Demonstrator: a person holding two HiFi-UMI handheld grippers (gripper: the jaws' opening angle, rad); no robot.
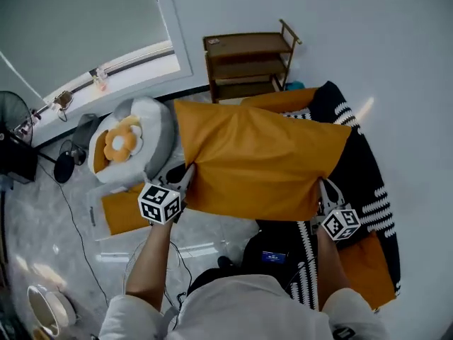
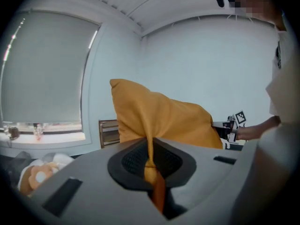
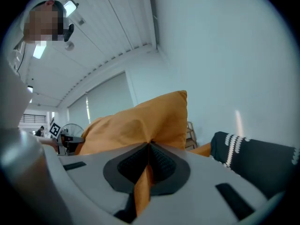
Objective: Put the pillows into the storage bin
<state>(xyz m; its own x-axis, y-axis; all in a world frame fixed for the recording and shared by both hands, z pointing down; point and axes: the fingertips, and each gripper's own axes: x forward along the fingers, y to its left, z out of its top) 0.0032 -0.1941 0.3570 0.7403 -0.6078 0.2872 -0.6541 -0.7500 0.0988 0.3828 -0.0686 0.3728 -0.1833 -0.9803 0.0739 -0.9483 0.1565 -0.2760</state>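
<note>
The left gripper point(image 1: 186, 177) is closed tight on a pinch of fabric at the near left corner of the orange pillow point(image 1: 262, 161). The right gripper point(image 1: 322, 190) grips the near right corner the same way, with both forearms reaching forward, spread apart. The pillow hangs stretched between them, clear of the floor, with a grey cushion point(image 1: 152, 129) to its left, a black striped throw point(image 1: 364, 163) to its right and a wooden shelf point(image 1: 248, 62) beyond.
</note>
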